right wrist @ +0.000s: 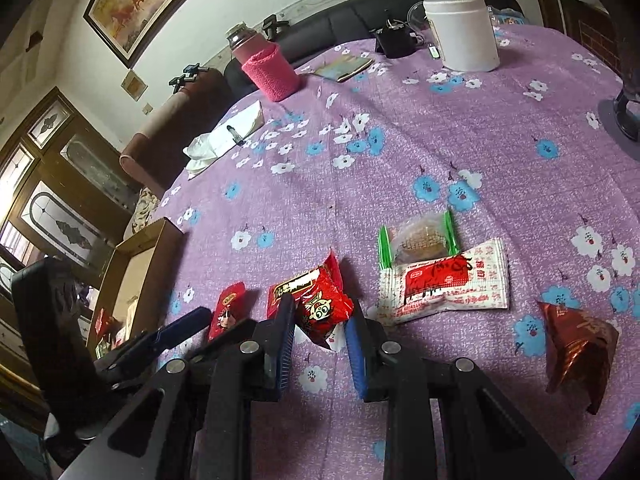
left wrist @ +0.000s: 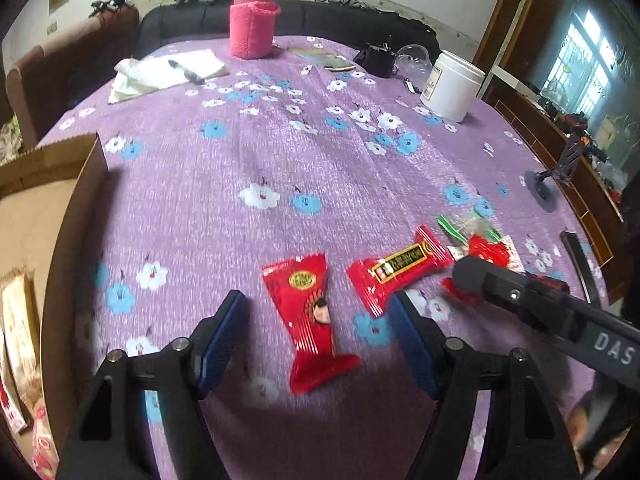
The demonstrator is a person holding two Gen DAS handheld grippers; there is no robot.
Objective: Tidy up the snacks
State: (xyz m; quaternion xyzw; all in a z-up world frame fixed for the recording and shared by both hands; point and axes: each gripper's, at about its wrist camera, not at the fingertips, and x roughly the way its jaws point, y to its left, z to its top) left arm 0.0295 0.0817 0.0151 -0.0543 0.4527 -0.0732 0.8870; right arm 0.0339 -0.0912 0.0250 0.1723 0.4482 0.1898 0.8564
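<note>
My left gripper [left wrist: 316, 304] is open, its blue pads either side of a long red snack packet [left wrist: 310, 322] lying on the purple cloth. A second red packet with a black label [left wrist: 400, 270] lies just right of it. My right gripper [right wrist: 320, 316] has a small red packet with a cartoon face [right wrist: 320, 308] between its pads; whether they press it I cannot tell. A white-and-red sachet [right wrist: 444, 280], a green-edged clear packet with a cake [right wrist: 420, 236] and a brown foil packet [right wrist: 576, 348] lie to the right. The right gripper's body [left wrist: 520, 292] crosses the left view.
An open cardboard box [left wrist: 60, 216] holding several snack packets sits at the left, also in the right wrist view [right wrist: 132, 272]. Farther back stand a pink-sleeved flask [left wrist: 254, 20], a white jar [left wrist: 452, 84], papers with a pen [left wrist: 168, 72] and a black stand [left wrist: 548, 184].
</note>
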